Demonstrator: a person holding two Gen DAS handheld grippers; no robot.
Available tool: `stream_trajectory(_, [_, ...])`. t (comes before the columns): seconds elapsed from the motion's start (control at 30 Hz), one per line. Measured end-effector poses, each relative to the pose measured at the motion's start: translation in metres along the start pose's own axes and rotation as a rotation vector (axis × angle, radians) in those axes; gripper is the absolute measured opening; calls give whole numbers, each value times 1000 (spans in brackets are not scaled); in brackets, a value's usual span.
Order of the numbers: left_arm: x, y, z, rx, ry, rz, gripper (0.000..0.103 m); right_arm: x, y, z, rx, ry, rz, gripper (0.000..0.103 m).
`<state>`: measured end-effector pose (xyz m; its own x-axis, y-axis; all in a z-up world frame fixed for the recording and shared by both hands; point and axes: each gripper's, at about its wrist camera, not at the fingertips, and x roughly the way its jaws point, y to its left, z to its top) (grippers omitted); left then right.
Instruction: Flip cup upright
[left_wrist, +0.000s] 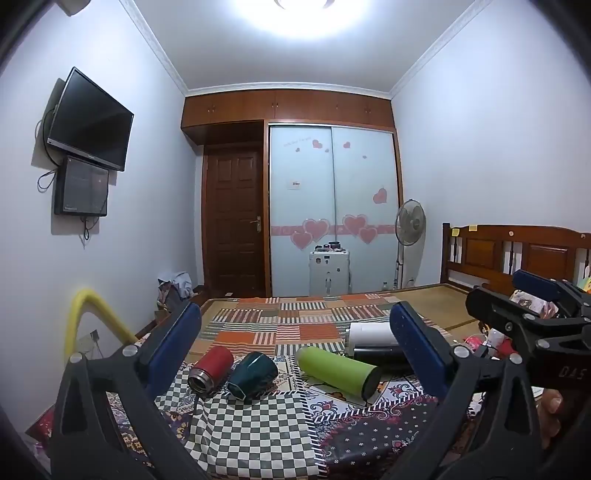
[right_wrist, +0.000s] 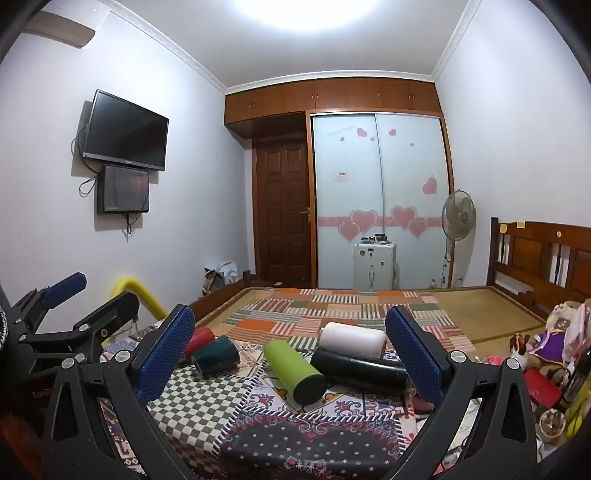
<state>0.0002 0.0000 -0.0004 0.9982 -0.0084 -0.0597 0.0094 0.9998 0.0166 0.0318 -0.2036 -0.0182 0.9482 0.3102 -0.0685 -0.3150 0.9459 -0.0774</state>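
Both claws spread and empty, left gripper (left_wrist: 295, 341) and right gripper (right_wrist: 290, 343) hovering short of the toppled cups, green cup (left_wrist: 338, 371) dead ahead on the bedspread (left_wrist: 251, 435), long axis slanting near-right.

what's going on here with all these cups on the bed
A person holds a two-finger gripper in each hand over a bed covered in patterned cloths. Five cups lie tipped on their sides: a red cup, a dark green cup, a lime green cup, a black cup and a white cup. The left gripper and right gripper are both open and hold nothing. No cup has been stood upright yet.
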Motion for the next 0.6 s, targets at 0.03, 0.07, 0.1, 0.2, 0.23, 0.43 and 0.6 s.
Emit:
stream_trajectory(0.03, [0,-1,0,0,1,-1,103,0,0,0,1,3,0,103])
stream_trajectory(0.07, [1,-1,0,1,5,-2,103,0,0,0,3,7,-1,103])
stream_trajectory(0.1, [1,-2,0,2,8,-4,103,0,0,0,3,6,-2,103])
stream_trajectory(0.2, [-6,-4,1,0,-11,-13,103,1,0,0,2,5,-3,103])
stream_trajectory(0.23, [-7,-5,1,-3,-10,-11,103,1,0,0,2,4,-5,103])
stream_trajectory(0.43, [-4,5,4,-25,-1,-11,103,-1,0,0,5,2,-4,103])
stream_trajectory(0.6, [-3,4,4,-22,-3,-12,103,-1,-1,-1,8,4,-6,103])
